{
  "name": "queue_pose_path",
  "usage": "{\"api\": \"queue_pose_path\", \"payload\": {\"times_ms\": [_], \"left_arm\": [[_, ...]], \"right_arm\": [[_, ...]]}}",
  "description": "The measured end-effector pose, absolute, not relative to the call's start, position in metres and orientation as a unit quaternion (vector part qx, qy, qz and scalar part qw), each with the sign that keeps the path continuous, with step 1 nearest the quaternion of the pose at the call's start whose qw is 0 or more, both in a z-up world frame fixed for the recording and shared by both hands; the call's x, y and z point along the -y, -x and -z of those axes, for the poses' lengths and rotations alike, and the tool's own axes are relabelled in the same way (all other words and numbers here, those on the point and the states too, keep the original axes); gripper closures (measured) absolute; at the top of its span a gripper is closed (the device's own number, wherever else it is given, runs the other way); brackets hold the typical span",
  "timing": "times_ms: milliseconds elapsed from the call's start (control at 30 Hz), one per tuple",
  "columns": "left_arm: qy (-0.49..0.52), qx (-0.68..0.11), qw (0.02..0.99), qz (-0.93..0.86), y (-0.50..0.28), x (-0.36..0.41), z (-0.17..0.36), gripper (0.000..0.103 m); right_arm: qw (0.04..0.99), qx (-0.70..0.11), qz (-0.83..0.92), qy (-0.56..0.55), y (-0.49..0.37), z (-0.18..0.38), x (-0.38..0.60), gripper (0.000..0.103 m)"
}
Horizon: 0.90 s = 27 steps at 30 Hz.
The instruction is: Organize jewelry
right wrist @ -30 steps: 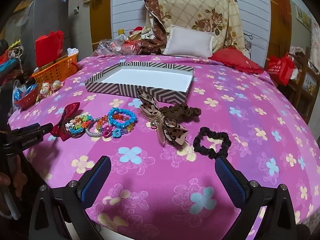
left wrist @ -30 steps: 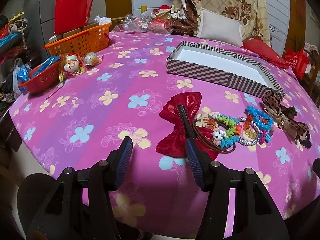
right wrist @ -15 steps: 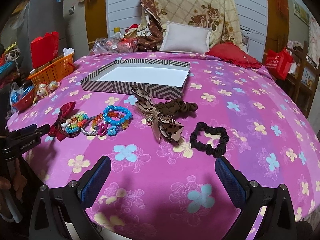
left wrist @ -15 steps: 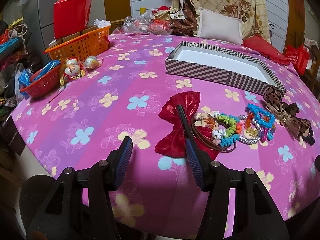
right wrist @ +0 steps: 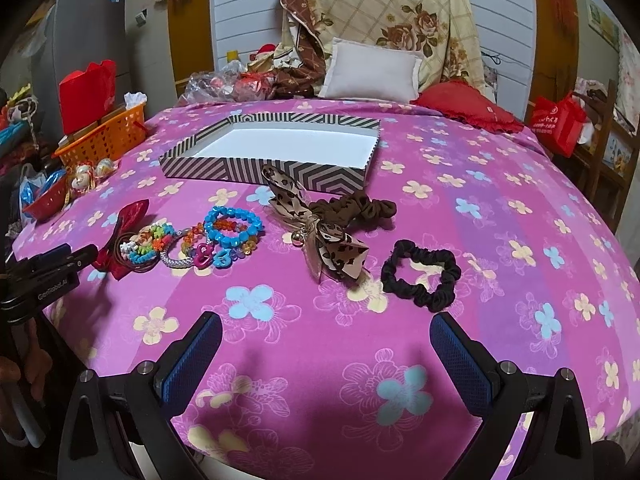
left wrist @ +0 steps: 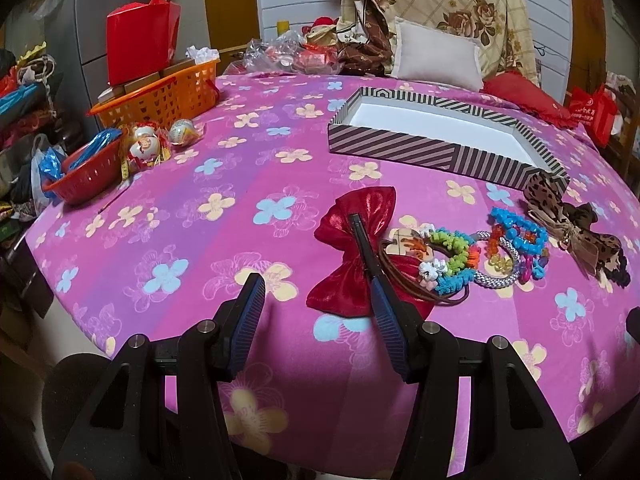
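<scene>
A striped shallow box [left wrist: 440, 152] [right wrist: 260, 168] with a white inside lies on the pink flowered cloth. In front of it are a red satin bow [left wrist: 360, 220] [right wrist: 128, 216], a pile of colourful bead bracelets [left wrist: 452, 260] [right wrist: 232, 224] and a leopard-print bow [left wrist: 560, 208] [right wrist: 320, 236]. A brown scrunchie [right wrist: 360, 206] and a black scrunchie [right wrist: 420, 276] lie further right. My left gripper [left wrist: 314, 284] is open at the table's near edge, just short of the red bow. My right gripper [right wrist: 325, 320] is open wide, nearer than the black scrunchie, with nothing between its fingers.
An orange basket [left wrist: 160, 96], a red basket [left wrist: 84, 168] and round ornaments [left wrist: 148, 144] sit at the far left. Pillows [left wrist: 436, 56] and plastic bags crowd the back edge. A red bag [right wrist: 560, 124] hangs off to the right. The table's rounded edge runs just under both grippers.
</scene>
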<state>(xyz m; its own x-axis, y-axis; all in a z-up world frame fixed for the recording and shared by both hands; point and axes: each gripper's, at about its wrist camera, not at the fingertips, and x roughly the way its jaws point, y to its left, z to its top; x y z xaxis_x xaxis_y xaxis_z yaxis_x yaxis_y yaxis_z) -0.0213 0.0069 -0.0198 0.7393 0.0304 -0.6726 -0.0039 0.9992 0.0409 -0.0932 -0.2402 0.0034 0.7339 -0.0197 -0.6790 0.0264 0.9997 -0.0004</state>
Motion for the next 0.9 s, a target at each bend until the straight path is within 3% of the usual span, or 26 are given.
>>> {"api": "queue_pose_path", "payload": {"times_ms": [900], "left_arm": [[0.005, -0.359, 0.933, 0.014, 0.024, -0.007, 0.016, 0.048]], "right_arm": [[0.93, -0.361, 0.053, -0.051, 0.091, -0.006, 0.302, 0.0]]}}
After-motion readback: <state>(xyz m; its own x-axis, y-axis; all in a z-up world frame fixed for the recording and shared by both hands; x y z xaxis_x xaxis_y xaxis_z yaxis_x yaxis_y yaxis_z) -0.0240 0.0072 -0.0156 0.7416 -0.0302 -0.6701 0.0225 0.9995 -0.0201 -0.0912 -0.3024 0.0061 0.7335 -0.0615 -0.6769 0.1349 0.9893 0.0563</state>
